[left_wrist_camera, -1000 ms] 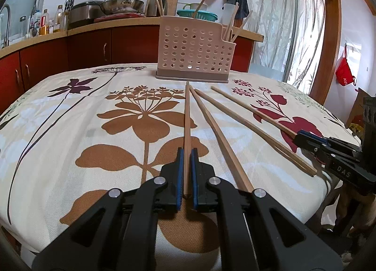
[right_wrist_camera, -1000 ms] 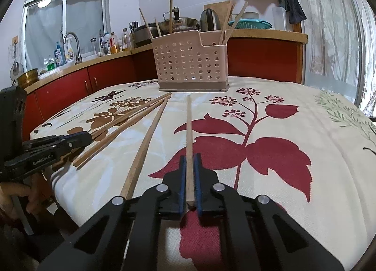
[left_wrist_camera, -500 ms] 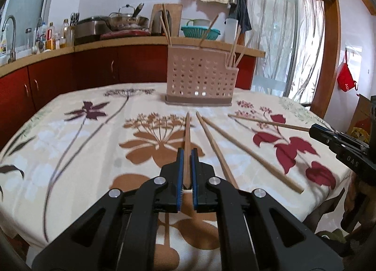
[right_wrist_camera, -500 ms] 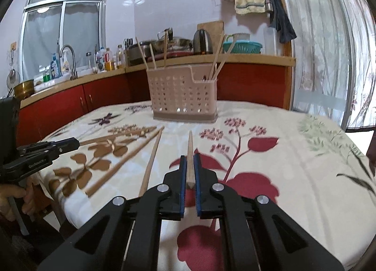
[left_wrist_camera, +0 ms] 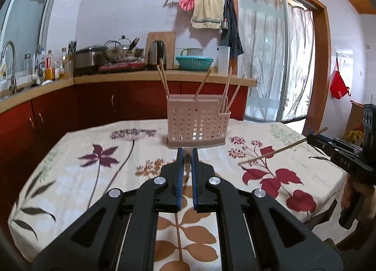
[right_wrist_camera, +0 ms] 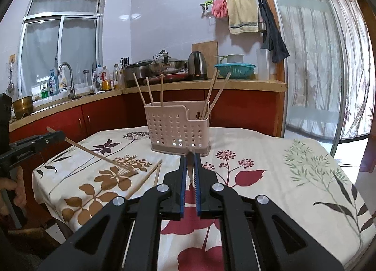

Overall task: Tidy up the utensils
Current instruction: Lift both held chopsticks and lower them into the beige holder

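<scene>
A pink perforated utensil holder (left_wrist_camera: 197, 122) (right_wrist_camera: 177, 128) stands at the far side of the flowered table and holds several wooden chopsticks. My left gripper (left_wrist_camera: 187, 157) is shut on a chopstick (right_wrist_camera: 94, 152), held in the air, tip tilted down toward the cloth. My right gripper (right_wrist_camera: 190, 159) is shut on another chopstick (left_wrist_camera: 272, 152), also lifted, tip pointing down. Two chopsticks (right_wrist_camera: 146, 178) lie on the cloth between the grippers, in front of the holder.
The tablecloth (left_wrist_camera: 94, 177) drops off at the near and side edges. A kitchen counter (right_wrist_camera: 164, 85) with pots, kettle and bottles runs behind the table. A glass sliding door (right_wrist_camera: 317, 71) is to the right.
Both grippers have risen from the table, each lifting its chopstick off the cloth. The held chopsticks now hang tilted in the air; two stay on the table.
</scene>
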A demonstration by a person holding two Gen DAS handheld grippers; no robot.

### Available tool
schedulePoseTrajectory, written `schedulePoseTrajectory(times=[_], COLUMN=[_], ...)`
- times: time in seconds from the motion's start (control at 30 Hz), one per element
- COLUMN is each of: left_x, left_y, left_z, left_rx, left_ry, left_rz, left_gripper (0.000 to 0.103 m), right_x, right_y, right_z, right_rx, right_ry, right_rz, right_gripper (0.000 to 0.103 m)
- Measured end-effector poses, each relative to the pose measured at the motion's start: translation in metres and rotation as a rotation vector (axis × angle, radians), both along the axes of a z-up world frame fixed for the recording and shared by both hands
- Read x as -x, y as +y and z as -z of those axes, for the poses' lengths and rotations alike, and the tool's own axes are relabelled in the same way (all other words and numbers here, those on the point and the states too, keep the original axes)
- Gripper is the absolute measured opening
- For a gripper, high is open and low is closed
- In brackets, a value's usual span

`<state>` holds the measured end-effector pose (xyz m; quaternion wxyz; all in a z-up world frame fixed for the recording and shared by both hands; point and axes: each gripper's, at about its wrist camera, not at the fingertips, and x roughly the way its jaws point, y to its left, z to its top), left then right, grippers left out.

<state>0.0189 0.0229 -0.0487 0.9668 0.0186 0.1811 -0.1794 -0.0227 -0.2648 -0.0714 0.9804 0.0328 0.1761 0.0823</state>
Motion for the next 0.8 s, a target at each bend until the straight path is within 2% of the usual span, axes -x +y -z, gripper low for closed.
schedulePoseTrajectory(times=[0.23, 0.47, 0.8], left_x=[-0.023, -0.054, -0.096], left_y=[0.005, 0.005, -0.004], left_z=[-0.025, -0.034, -0.045], left_rx=[0.003, -0.010, -0.038], left_ry=[0.060, 0.093, 0.099], left_rz=[0.034, 0.054, 0.077], left_gripper=[0.007, 0.007, 0.007], right_x=[-0.019, -0.052, -0.097], right_y=[0.000, -0.003, 0.009], right_z=[-0.021, -0.037, -0.045], right_rx=[0.021, 0.011, 0.011], right_ry=[0.058, 0.094, 0.065], right_rz=[-0.006, -0.018, -0.033], right_gripper=[0.007, 0.007, 0.007])
